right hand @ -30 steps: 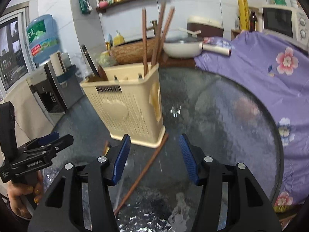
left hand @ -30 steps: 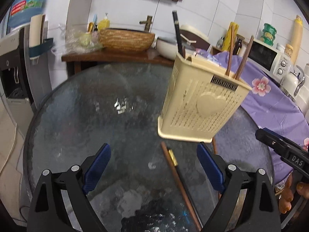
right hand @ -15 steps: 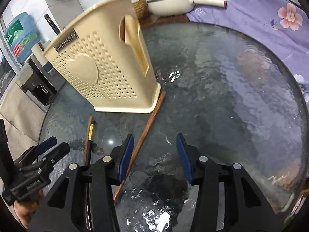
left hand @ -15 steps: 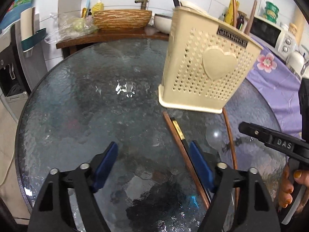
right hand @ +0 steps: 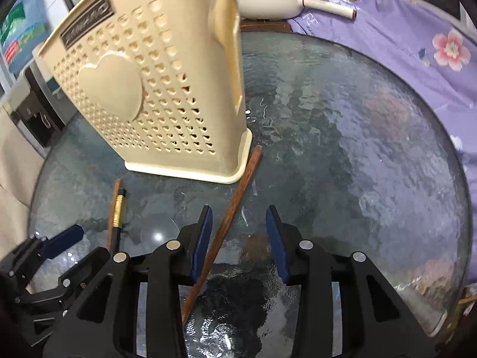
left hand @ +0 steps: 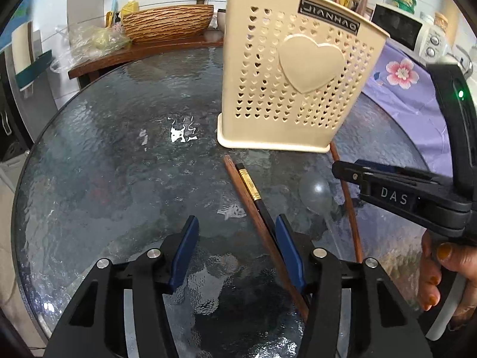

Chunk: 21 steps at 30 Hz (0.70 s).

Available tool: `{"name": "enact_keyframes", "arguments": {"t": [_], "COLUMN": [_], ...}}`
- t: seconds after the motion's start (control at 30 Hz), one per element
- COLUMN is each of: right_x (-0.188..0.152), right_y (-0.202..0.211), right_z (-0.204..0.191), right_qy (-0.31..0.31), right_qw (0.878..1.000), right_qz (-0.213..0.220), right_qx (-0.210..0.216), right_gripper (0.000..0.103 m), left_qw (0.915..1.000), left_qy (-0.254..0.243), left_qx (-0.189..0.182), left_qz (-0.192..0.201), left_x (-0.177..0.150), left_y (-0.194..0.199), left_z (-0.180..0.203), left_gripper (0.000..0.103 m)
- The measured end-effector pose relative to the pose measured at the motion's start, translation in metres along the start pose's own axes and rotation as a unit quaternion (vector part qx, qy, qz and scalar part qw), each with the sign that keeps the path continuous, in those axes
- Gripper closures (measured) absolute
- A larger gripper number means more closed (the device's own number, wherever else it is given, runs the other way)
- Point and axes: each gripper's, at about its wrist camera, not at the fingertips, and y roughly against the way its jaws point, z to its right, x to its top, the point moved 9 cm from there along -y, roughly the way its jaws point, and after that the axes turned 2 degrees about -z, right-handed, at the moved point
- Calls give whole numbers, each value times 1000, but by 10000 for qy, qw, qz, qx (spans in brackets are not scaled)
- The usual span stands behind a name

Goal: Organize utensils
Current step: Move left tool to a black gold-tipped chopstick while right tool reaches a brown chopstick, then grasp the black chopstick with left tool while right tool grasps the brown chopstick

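Note:
A cream perforated utensil holder (left hand: 298, 74) (right hand: 143, 89) stands on the round glass table (left hand: 119, 164), with several chopsticks upright in it. In front of it a brown chopstick (left hand: 238, 179) and a black chopstick with a gold band (left hand: 252, 186) lie side by side. Both run between the jaws of my left gripper (left hand: 235, 229), close to its right pad; the jaws are closing and the pads do not press on them. Another brown chopstick (right hand: 238, 197) lies between the closing jaws of my right gripper (right hand: 238, 217), near the left pad, untouched.
A purple floral cloth (right hand: 402, 44) covers the table's right side. Behind the table are a wooden shelf with a woven basket (left hand: 170, 21), a white pan (right hand: 268, 3) and a microwave (left hand: 402, 26). A hand (left hand: 447, 274) holds the right gripper's handle.
Both grippers have come down and closer to the table and the holder. Their jaws have narrowed, and the lying chopsticks now sit between them.

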Motion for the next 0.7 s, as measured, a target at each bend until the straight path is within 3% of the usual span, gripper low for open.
{"name": "enact_keyframes", "arguments": {"t": [0.23,0.43,0.6,0.7], "right_x": [-6,-12,-7,1], "right_y": [4,11,7,1], "right_z": [0,4,4,6], "right_qy": [331,364,317,245], "right_qw": [9986,9984,9986,9988], "right_qz": [62,9,-155,-216], "right_qx": [-407,-435,-384,-373], "right_gripper": [65,65,74,80], "left_qw": [10000,9998,9996,9990], "left_qy": [-50,-107,-214,-322], "left_qx": [74,153,147,234], "left_qz": [13,-40,-145,-213], "left_x": [-4,-5,4,15], "left_y": [2,3,-6,-14], "left_z": [-2,-5,-1,2], "left_gripper": [53,53,54,62]}}
